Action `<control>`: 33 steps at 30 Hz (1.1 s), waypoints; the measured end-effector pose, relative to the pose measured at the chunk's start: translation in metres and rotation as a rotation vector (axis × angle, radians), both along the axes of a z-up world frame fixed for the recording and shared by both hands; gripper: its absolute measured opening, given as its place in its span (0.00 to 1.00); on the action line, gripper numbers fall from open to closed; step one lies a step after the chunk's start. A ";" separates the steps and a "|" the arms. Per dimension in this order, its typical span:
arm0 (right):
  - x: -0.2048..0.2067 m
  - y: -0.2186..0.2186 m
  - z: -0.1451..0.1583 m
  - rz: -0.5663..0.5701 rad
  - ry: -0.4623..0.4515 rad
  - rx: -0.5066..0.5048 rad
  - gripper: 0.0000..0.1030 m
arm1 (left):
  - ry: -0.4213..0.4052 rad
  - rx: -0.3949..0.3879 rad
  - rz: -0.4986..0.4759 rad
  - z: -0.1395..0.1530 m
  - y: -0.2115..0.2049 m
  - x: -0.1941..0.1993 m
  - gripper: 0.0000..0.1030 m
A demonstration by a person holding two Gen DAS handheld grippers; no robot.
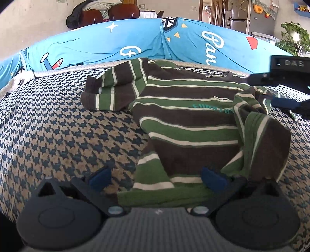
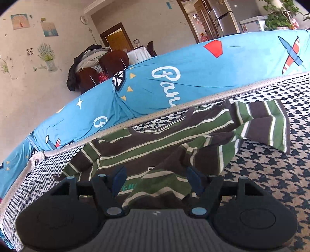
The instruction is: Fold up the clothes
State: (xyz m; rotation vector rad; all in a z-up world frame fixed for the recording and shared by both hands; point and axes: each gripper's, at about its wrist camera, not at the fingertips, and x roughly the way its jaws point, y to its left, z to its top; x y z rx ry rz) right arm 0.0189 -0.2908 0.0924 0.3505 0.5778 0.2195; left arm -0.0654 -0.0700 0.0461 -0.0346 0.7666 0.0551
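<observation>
A brown, green and white striped shirt (image 1: 186,116) lies spread on the houndstooth sofa seat (image 1: 58,135), one sleeve out to the left, its right side bunched and folded over. My left gripper (image 1: 157,180) is open at the shirt's near hem, fingers either side of the hem edge. My right gripper (image 2: 155,182) is open over the shirt (image 2: 155,143), with a folded flap of fabric lying between its fingers. The right gripper also shows at the right edge of the left wrist view (image 1: 286,91).
A blue printed sofa back (image 1: 135,42) rises behind the seat. Beyond it are dark chairs (image 2: 104,67) with a jacket, a fridge (image 1: 251,17) and a potted plant (image 1: 294,36).
</observation>
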 end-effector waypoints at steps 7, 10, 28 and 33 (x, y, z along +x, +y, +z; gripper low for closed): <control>-0.027 -0.012 -0.009 -0.030 0.070 -0.019 0.67 | 0.000 -0.008 0.021 0.002 0.005 -0.002 1.00; -0.032 -0.007 -0.019 -0.005 0.090 -0.034 0.63 | 0.001 -0.008 0.027 0.002 0.007 -0.003 1.00; -0.029 0.025 -0.036 0.041 0.051 -0.117 0.21 | 0.004 0.007 0.030 0.001 0.007 -0.002 1.00; -0.042 0.026 -0.022 0.014 0.005 -0.173 0.16 | 0.007 0.002 0.029 0.002 0.008 -0.002 1.00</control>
